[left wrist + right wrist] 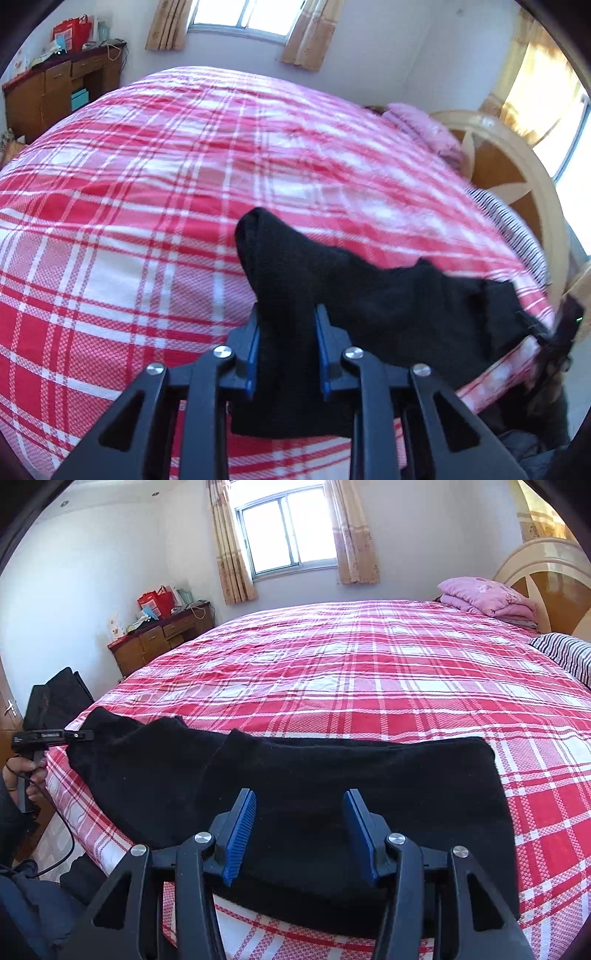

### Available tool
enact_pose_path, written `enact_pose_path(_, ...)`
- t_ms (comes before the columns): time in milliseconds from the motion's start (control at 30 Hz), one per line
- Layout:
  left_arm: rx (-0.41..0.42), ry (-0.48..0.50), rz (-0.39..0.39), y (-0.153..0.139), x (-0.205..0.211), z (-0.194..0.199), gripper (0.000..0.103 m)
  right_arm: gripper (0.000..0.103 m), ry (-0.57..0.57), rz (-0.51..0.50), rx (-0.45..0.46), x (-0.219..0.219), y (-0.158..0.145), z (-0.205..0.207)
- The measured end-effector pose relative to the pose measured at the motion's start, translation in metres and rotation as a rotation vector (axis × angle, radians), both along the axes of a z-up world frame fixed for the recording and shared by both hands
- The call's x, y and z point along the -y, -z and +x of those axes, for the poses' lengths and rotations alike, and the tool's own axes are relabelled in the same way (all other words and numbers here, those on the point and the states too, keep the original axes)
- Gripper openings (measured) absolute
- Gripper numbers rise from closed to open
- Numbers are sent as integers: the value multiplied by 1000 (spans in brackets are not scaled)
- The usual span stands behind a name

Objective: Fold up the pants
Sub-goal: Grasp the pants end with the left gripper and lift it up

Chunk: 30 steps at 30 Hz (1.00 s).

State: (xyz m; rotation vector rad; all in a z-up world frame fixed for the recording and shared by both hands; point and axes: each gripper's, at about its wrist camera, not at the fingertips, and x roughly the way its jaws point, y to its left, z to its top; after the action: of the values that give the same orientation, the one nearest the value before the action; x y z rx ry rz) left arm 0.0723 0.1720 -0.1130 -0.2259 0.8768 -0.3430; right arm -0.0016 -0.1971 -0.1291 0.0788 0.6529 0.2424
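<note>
My left gripper (286, 325) is clenched on a bunched end of the black pants (332, 794), the cloth running up between its pads; my right gripper (299, 812) hangs spread above the broad end lying flat just ahead of it on the plaid bed (369, 672). The fabric looks soft, limp and light; it will sag and drag, so I'd pinch corners or hems, not the middle.

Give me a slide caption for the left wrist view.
Left claw shut on a bunched end of the black pants, lifted over the red plaid bedspread.
</note>
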Motion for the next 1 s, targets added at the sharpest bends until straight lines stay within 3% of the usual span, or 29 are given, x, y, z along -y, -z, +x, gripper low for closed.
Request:
enact_pose_path(267,59,78,-63,-39,28,-13,25,52,22,7,8,6,-5,-1)
enact_pose_path(433,95,159,-95,-69,69,-13,24,52,39,7,22,15,-14,-4)
enact_pose_path(700,136,318,-45,-95,158,-2,24,52,88,17,18,35,-18,-5)
enact_pose_path(1000,129,488,5,-103,256,0,24,52,155,37,18,71,-19,-10)
